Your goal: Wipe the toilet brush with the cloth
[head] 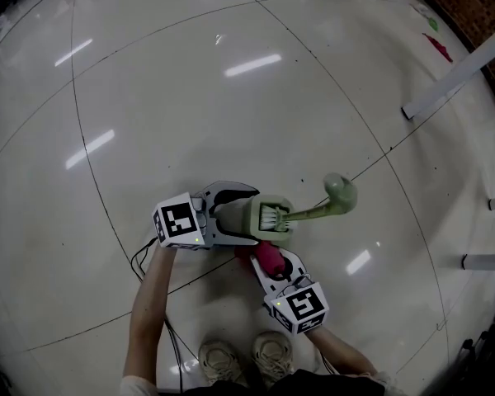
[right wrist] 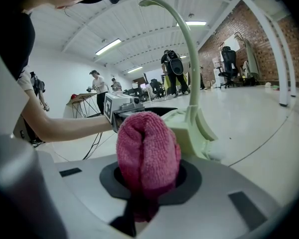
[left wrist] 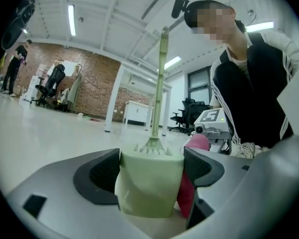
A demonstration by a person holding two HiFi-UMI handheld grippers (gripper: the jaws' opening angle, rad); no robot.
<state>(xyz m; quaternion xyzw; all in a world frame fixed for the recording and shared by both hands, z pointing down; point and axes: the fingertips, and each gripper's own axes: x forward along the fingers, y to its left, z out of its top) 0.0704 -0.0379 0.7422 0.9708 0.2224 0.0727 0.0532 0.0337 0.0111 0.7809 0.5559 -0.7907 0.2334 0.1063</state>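
Glossy white floor (head: 231,97) lies beneath us. Our left gripper (head: 260,215) stands spread around the green holder (left wrist: 149,183) with the toilet brush (head: 313,213) in it. Our right gripper (head: 274,264) is clamped on the pink cloth (right wrist: 147,148), just beside.

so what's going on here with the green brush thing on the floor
A person works with a gripper in each hand over a pale green toilet brush that stands in its holder on the floor. The left gripper has its jaws wide on either side of the holder and does not seem to clamp it. The right gripper is shut on a bunched pink cloth, held low, right beside the holder rather than on the brush handle.
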